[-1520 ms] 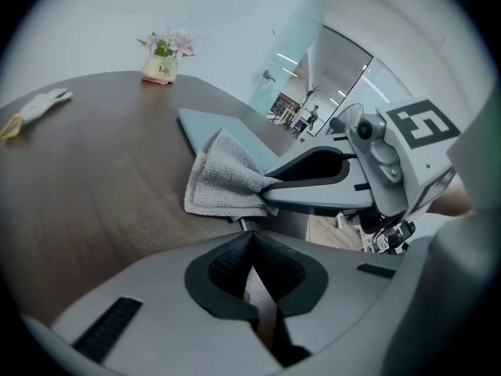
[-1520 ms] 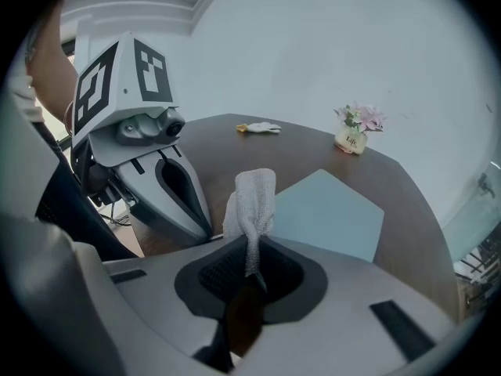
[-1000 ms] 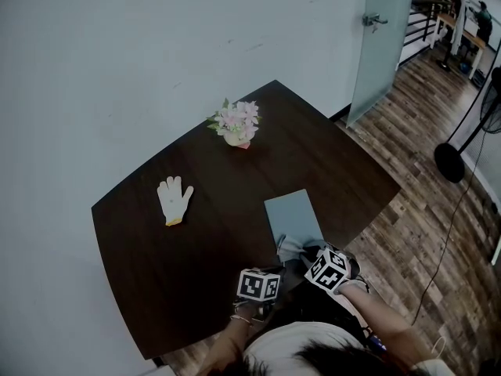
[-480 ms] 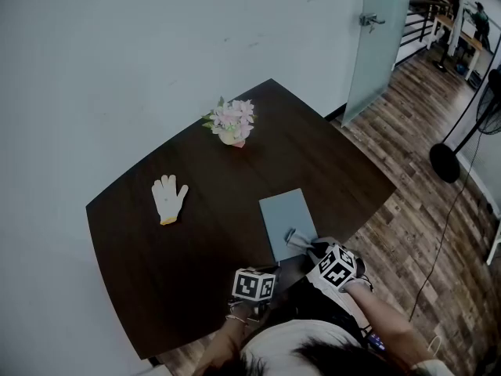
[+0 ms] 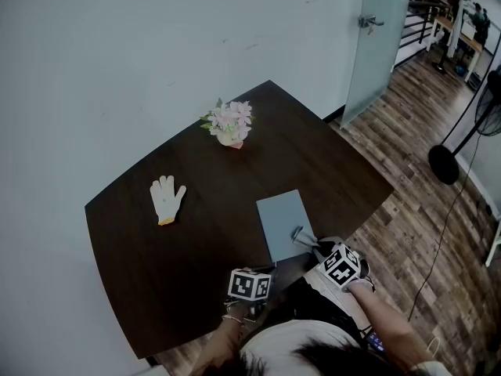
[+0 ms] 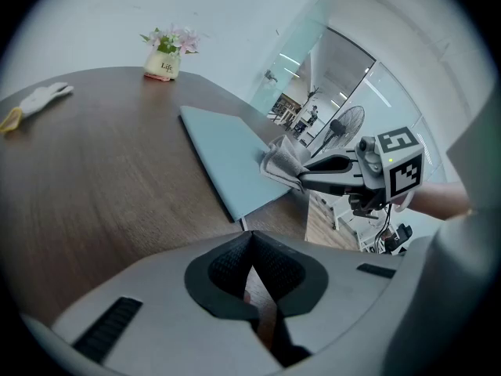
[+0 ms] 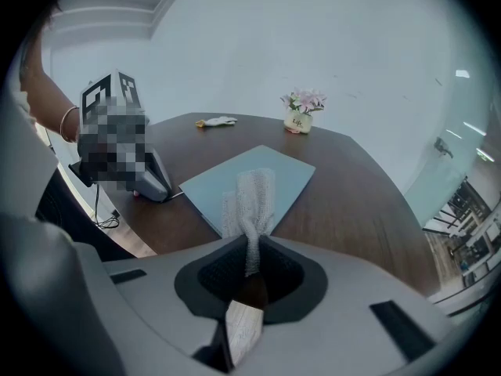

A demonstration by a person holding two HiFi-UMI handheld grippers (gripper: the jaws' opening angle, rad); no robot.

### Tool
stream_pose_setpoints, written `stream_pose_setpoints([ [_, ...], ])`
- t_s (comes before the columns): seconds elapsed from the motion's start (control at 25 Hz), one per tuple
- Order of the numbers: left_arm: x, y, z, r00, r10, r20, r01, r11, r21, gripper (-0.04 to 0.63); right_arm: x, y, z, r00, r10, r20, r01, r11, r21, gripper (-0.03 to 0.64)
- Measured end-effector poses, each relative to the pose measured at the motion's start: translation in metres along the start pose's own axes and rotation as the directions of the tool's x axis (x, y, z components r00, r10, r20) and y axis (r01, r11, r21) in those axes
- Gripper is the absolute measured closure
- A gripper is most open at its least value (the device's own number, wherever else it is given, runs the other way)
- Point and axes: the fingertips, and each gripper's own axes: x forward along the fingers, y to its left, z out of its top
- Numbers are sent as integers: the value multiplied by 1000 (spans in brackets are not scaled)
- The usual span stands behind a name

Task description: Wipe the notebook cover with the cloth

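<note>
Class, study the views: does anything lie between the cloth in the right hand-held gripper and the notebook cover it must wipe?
Nothing visible does. The right hand-held gripper, shut on the pale woven cloth, has it at the flat grey-blue notebook's near end; the cover is bare. The white glove lies far off.

1. Notebook (image 5: pixel 282 219): pale blue-grey cover, closed, flat on dark table (image 5: pixel 188 249), close to the edge nearest you, rt side.
2. Cloth (image 5: pixel 300 234): light grey, knit-textured, bunched; pinched in your rt gripper (image 7: pixel 249 249), loose end lies over notebook's near corner.
</note>
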Motion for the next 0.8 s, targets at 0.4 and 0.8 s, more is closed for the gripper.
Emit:
stream_pose_setpoints([
  [0.4,-1,-3,-1,1000,18,10,-18,999,30,577,-17,-25,-17,998,-69,13,68,994,86,566],
  [0.8,-13,-9,15,993,15,119,-21,998,51,577,-42,-41,8,981,-123,149,85,968,235,566],
])
